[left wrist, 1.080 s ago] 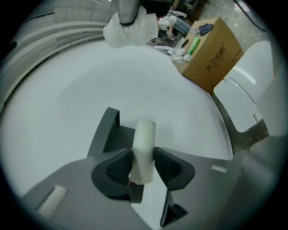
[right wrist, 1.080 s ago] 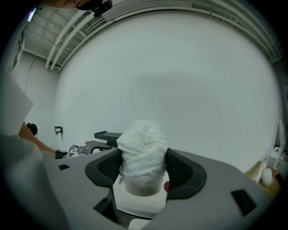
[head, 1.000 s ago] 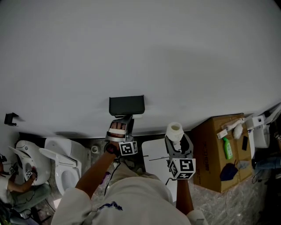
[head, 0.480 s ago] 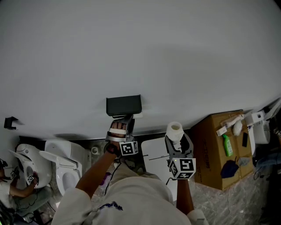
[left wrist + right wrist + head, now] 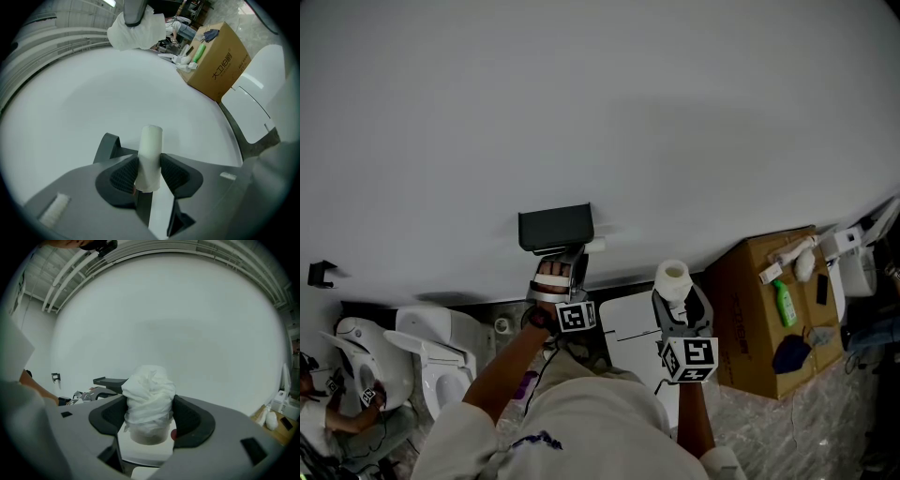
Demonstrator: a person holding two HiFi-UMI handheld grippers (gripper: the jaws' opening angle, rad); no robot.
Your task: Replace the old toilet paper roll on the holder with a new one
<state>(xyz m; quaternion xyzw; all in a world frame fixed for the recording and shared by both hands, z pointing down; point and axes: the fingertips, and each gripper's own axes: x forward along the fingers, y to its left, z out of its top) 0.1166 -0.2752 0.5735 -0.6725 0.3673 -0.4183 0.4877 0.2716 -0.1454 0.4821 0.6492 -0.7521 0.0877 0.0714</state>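
Here, left gripper clamped on a slim white tube, close to the black wall holder — right gripper gripping a toilet paper roll.

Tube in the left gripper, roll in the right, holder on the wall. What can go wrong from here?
The left gripper pinches the tube only near its lower end; it may tilt or slip out.
The roll in the right gripper has loose, crumpled outer paper that could snag or unwind at the holder.
Both grippers are full, so neither is free to steady the holder.
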